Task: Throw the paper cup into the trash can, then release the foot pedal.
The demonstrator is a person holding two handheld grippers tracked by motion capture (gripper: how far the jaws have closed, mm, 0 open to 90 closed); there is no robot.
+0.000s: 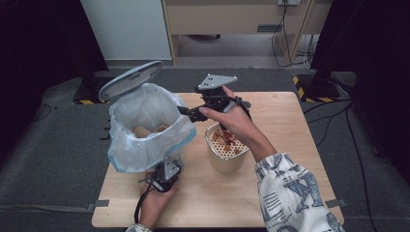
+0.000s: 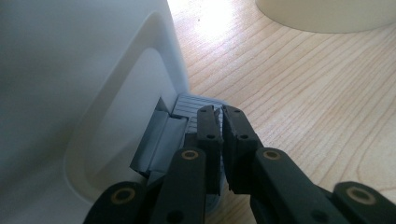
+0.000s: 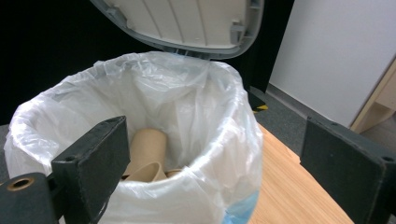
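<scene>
At centre left of the high view, our left tool (image 1: 163, 178), jaws closed, presses the pedal (image 2: 196, 109) of the lined bin (image 1: 145, 126), so we should keep it down while our right tool (image 1: 191, 112), open and empty, hovers at its rim.

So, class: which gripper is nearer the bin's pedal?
Left. The left gripper is shut, pressing the pedal; the right gripper hangs open above, at the bin's rim.

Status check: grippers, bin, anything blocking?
Left gripper shut, pressing the bin pedal. Right gripper open, empty, at the bin rim; lid up. Nothing blocking.
</scene>
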